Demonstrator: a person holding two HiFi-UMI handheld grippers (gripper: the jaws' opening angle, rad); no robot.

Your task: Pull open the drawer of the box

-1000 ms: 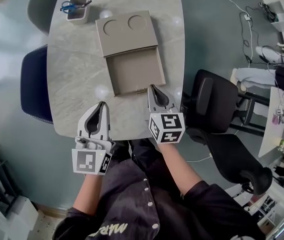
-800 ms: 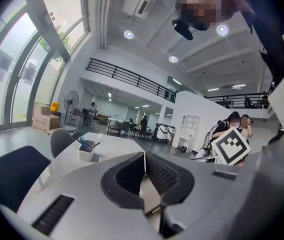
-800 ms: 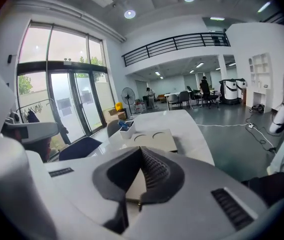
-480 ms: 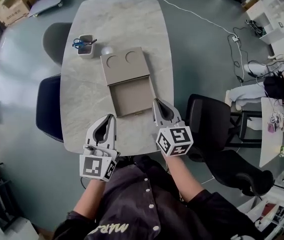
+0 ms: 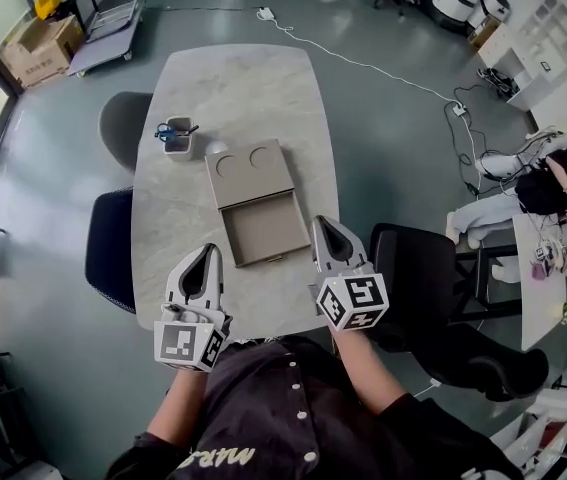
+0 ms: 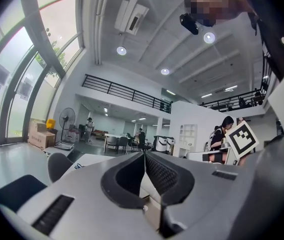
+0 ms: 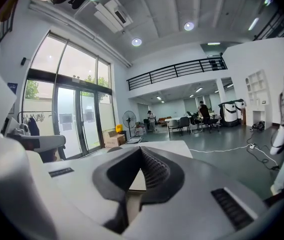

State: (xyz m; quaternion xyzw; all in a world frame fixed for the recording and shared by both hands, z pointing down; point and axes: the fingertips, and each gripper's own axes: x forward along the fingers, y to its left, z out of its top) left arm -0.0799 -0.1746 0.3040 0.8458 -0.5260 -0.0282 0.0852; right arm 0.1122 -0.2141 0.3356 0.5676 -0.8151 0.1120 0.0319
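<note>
**Table** [image 5: 163, 258]: long, pale marble top with rounded ends, seen from above.

**Box** [image 5: 250, 171]: flat and tan, with two round recesses in its lid. It lies mid-table, slightly askew to the table's long edge.

**Drawer** [image 5: 266, 230]: pulled well out of the box toward the person. Its shallow inside is open to view and its far end is lodged in the box.

**Cup** [image 5: 177, 140]: pale, on the table beyond the box's far left corner and apart from it. It holds blue-handled scissors [image 5: 166, 130].

**Left gripper** [image 5: 209, 251]: held over the table's near edge, left of the drawer and apart from it. Its jaws are closed tip to tip, with nothing between the ribbed pads [image 6: 159, 170]. Its own view looks level across the hall.

**Right gripper** [image 5: 321, 222]: held over the table's near right edge. In the head view its tip lies near the drawer's front right corner (its own view shows the tip meeting nothing). Its jaws are closed and hold nothing, and the pads [image 7: 154, 171] meet at the front.

**Chairs**: a grey chair [image 5: 123, 128] and a dark blue chair [image 5: 108, 253] stand along the table's left side. A black chair [image 5: 428, 273] stands off its near right corner.

**Cable** [image 5: 363, 63]: white, trailing over the grey floor beyond the table's far end.
</note>
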